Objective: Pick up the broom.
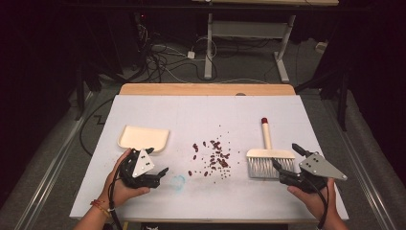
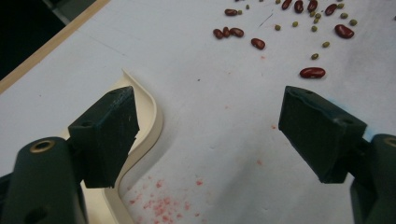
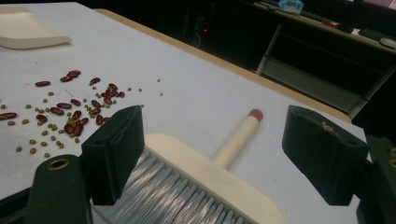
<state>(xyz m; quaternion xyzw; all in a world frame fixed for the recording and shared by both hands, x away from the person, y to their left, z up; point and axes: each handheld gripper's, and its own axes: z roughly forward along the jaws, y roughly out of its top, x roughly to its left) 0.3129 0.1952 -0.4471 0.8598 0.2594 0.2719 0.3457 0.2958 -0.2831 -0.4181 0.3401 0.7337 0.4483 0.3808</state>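
Left claw: wide open with nothing between its pads, held low over the counter just in front of the dustpan; in the left gripper view its one pad sits over the dustpan's curved rim.
Right claw: wide open, gripping nothing, poised at the bristle end of the brush; in the right gripper view the brush head lies between the two pads without touching them.
Dustpan: cream, flat on the counter's left side, empty.
Brush: cream head with grey bristles facing the person, handle with a red tip pointing away, lying on the counter's right side.
Beans: dark red beans and small green ones scattered at mid-counter, between dustpan and brush.
Stains: pink specks on the counter beside the dustpan's edge.
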